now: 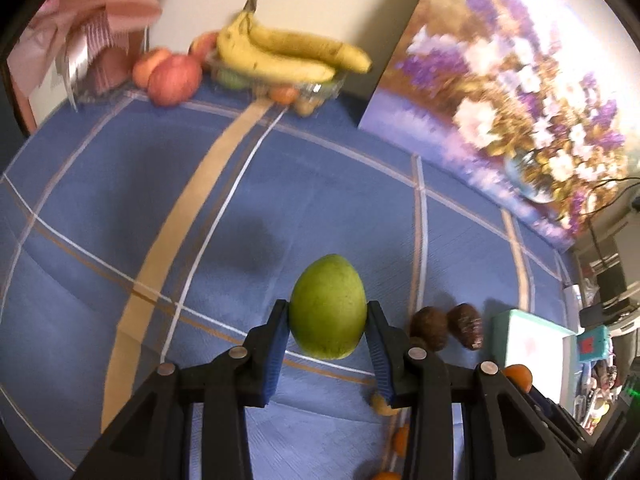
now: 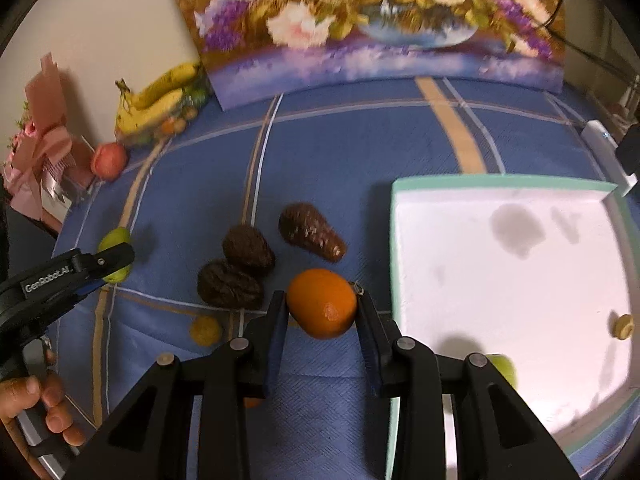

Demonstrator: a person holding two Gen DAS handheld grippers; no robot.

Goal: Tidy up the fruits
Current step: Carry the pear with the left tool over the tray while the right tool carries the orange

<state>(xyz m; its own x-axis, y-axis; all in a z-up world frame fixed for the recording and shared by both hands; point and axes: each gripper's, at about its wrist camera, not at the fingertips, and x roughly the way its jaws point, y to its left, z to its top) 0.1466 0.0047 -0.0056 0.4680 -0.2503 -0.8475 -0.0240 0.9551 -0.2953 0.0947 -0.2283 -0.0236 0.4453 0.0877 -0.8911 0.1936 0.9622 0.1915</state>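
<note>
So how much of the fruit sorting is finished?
Early days. Done: the white tray already holds a small yellowish fruit and a green one. In hand: the left tongs grip a green mango, the right tongs an orange. Left: three brown fruits and a small yellow fruit on the blue cloth.

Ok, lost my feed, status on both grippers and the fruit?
Left gripper shut on green mango. Right gripper shut on orange. White tray alongside, nothing blocking.
</note>
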